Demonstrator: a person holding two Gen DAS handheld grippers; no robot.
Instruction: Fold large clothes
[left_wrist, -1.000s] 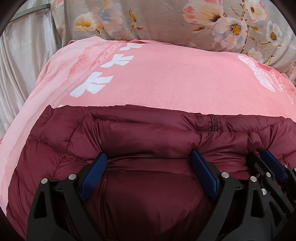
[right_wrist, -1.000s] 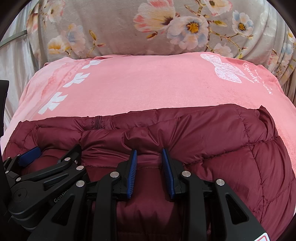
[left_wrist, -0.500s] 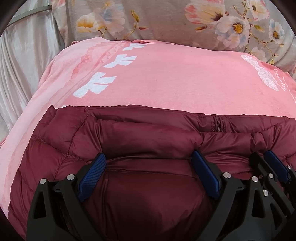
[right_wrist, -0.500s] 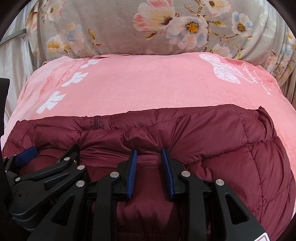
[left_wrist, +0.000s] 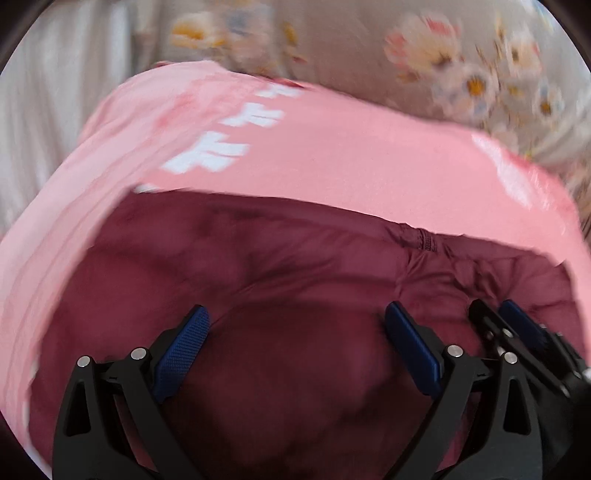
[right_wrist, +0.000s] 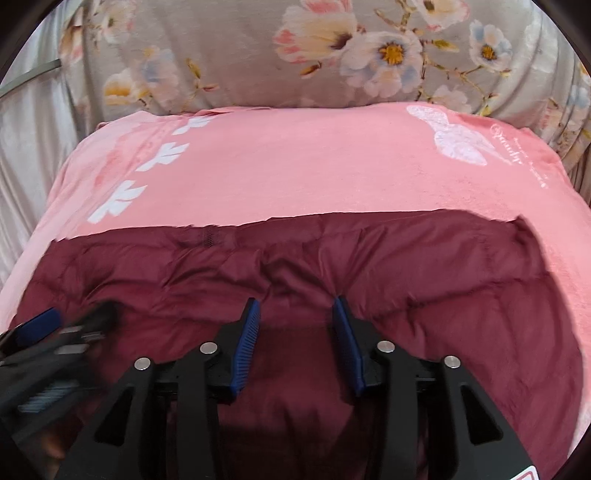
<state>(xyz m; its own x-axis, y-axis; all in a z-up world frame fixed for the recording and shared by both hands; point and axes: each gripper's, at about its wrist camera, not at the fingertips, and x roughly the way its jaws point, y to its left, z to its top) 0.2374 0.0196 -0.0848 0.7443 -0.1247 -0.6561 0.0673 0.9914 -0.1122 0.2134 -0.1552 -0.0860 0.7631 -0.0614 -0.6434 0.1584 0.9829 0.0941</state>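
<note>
Maroon puffer jacket lay folded on pink blanket; L gripper, R gripper both spread, released; maybe tidy-up left.

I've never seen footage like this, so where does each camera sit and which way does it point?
Left wrist: on the left gripper, looking along its wide-apart fingers over the jacket; the right gripper shows at its right edge.
Right wrist: on the right gripper, facing the same way; its fingers stand apart, the left gripper blurred at lower left.
Shared: the jacket, pink blanket and floral cloth.
</note>
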